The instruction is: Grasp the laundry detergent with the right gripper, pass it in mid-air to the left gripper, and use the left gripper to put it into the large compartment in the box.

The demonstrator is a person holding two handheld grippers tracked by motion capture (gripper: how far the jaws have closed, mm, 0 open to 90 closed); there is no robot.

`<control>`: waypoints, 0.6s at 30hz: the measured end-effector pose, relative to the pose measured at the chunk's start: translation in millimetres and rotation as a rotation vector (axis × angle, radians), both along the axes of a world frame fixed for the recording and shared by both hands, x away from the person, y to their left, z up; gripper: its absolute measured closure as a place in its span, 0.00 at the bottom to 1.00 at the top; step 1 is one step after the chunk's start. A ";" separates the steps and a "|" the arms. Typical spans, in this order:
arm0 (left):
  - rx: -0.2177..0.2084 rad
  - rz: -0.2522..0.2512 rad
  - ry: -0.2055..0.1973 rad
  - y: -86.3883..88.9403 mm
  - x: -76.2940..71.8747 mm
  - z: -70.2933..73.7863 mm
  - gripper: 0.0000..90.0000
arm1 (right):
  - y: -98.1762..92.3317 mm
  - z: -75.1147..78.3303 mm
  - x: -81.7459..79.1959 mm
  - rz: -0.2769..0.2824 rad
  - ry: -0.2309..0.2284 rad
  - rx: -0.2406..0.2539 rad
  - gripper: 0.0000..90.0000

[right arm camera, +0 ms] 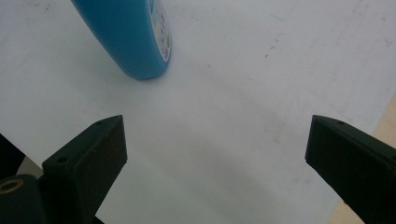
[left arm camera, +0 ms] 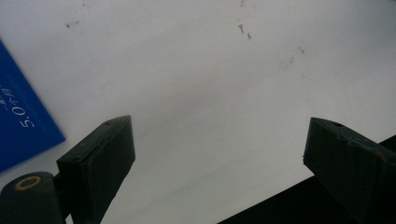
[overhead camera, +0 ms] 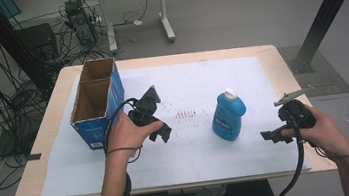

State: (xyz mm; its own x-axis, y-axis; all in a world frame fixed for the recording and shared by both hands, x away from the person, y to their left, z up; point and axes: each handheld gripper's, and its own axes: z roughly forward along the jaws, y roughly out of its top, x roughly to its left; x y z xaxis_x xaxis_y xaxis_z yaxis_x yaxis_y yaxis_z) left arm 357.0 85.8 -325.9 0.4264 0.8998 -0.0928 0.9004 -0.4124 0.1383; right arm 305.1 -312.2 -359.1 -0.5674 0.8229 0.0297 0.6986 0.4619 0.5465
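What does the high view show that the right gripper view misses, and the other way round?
High view alone: the open blue cardboard box, the bottle's white cap, and the left hand-held gripper. Right gripper view alone: a close look between the right hand-held gripper's wide-open jaws at bare white sheet. Both share the blue plastic bottle, standing upright and ungripped.

A bright blue bottle (overhead camera: 229, 117) with white cap, blue box (overhead camera: 96, 103) with brown inside, white sheet (overhead camera: 191, 86).
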 end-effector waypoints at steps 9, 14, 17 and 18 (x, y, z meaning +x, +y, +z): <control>0.003 0.001 0.004 1.4 -1.9 -2.1 0.10 | 5.6 -12.6 -7.0 0.003 -0.023 0.039 0.05; -0.001 0.002 0.003 1.3 -2.3 -2.7 0.10 | 9.5 -19.2 -10.0 0.014 -0.035 0.056 0.05; -0.003 0.001 0.006 0.8 -2.7 -3.4 0.10 | 12.3 -23.2 -11.4 0.025 -0.058 0.069 0.05; -0.005 0.000 0.007 0.7 -2.7 -3.9 0.10 | 13.0 -24.2 -11.7 0.028 -0.064 0.074 0.05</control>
State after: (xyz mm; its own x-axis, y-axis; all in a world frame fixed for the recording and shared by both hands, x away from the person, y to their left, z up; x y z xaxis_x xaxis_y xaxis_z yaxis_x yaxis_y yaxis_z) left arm 354.3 86.5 -329.8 0.4259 0.8992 -0.1000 0.9013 -0.4119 0.1343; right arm 293.3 -299.2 -383.3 -0.5926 0.8038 0.0524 0.6485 0.4375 0.6230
